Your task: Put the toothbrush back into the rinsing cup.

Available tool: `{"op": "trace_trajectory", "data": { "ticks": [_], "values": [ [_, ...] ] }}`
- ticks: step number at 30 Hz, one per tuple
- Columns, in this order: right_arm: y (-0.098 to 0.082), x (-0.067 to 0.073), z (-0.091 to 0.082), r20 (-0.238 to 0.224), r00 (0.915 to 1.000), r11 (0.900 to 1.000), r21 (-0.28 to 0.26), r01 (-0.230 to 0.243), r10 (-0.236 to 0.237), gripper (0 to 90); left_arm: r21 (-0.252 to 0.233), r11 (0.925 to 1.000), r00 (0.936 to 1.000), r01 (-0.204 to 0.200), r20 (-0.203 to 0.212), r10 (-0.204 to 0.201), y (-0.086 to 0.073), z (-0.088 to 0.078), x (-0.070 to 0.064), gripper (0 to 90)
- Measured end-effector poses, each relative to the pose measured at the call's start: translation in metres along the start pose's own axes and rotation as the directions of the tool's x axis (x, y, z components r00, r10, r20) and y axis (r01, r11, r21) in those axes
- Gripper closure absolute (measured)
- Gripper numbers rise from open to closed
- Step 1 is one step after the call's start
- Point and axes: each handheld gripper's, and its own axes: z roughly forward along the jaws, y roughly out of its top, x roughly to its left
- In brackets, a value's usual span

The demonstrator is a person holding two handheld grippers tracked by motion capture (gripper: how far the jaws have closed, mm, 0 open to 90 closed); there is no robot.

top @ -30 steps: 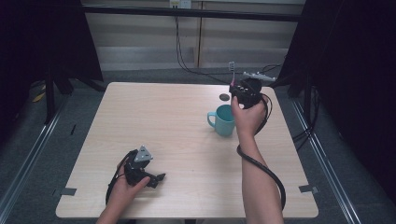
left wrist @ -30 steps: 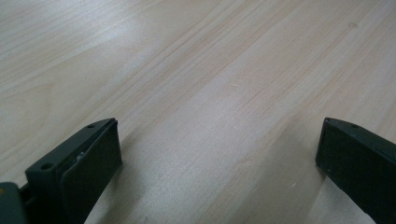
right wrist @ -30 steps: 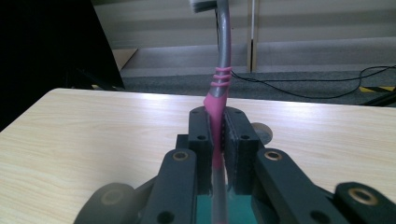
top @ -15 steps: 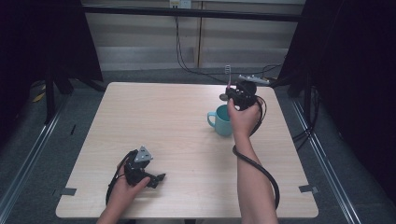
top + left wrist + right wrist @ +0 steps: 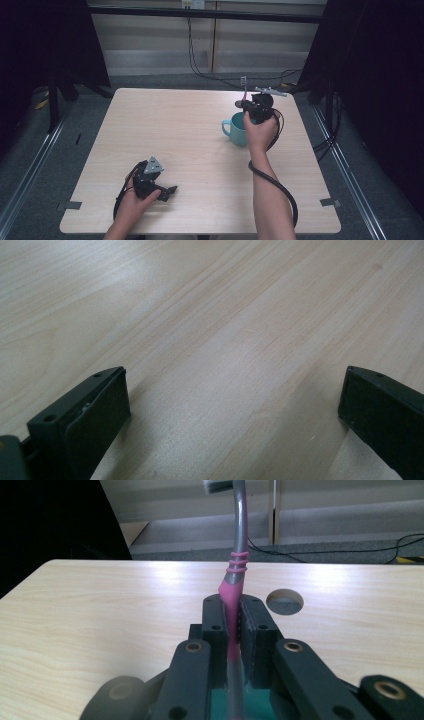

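A pink and grey toothbrush (image 5: 235,575) stands upright, bristle head up, with my right gripper (image 5: 233,622) shut on its pink handle. Under the jaws lies the teal mug (image 5: 225,705). In the high view the right gripper (image 5: 246,104) hovers over the far rim of the teal mug (image 5: 237,131), whose handle points left, and the toothbrush (image 5: 244,86) sticks up above it. My left gripper (image 5: 170,190) rests on the wooden table (image 5: 165,130) near the front left, held by a hand. Its jaws (image 5: 235,410) stand wide apart over bare wood with nothing between them.
A round cable hole (image 5: 285,601) is cut in the table just beyond the mug. A black cable (image 5: 277,187) loops from the right gripper around the forearm. Dark curtains and metal rails flank the table; cables run on the floor behind.
The right gripper has sunk with the toothbrush, coming lower over the mug. The left gripper has stayed where it was.
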Motion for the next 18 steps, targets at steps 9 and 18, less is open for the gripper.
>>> {"op": "trace_trajectory", "data": {
  "ticks": [9, 18],
  "values": [
    [-0.005, -0.003, -0.001, -0.005, 1.0000, 1.000, 0.005, 0.001, 0.000, 82.6, 0.001, 1.0000, 1.0000, 0.000, -0.001, 0.000, 0.000, 0.000, 0.000, 0.0],
    [-0.014, -0.003, -0.003, -0.002, 1.0000, 1.000, 0.015, 0.003, -0.003, 82.5, 0.000, 1.0000, 1.0000, 0.001, -0.001, -0.001, 0.000, 0.000, 0.000, 0.0]
  ]
}}
